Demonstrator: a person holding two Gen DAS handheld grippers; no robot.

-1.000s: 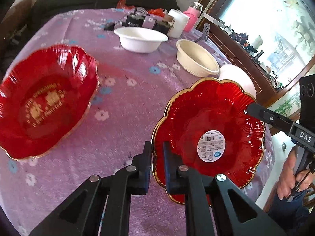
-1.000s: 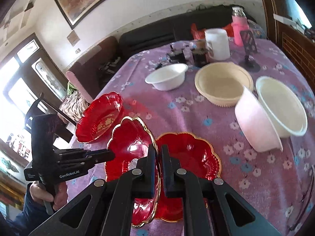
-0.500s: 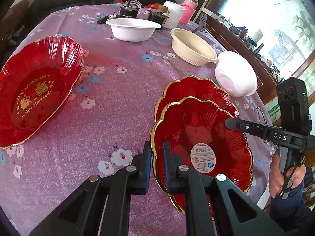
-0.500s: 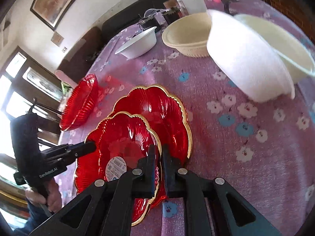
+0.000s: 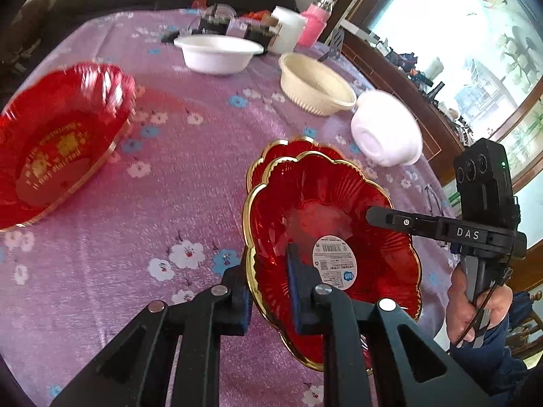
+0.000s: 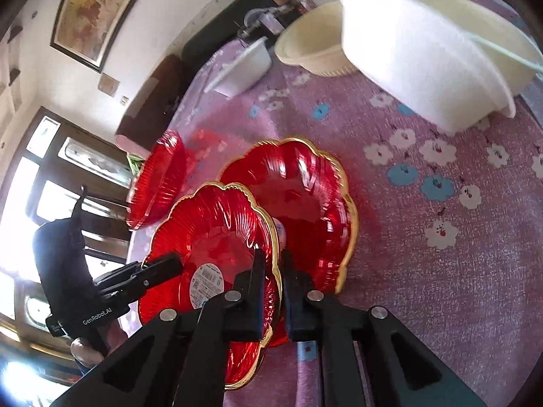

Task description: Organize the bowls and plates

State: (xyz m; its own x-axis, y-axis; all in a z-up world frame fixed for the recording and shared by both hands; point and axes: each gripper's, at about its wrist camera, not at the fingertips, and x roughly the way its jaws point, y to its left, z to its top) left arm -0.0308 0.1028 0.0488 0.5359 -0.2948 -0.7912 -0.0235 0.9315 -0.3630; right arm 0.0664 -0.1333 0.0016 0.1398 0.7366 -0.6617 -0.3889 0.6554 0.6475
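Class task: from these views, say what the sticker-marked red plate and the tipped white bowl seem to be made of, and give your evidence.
Red plate: probably glossy, translucent moulded plastic with a gold-coloured rim; it shows bright highlights and fine radiating ribs. Glass cannot be excluded.
White bowl: likely matte foam or pulp disposable ware; its surface looks dull and slightly grainy, without glare.

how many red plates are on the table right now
3. The stickered red plate is held at its rim by both grippers, the second gold-rimmed plate lies partly under it, and the lettered plate sits apart at left. None looks hidden.
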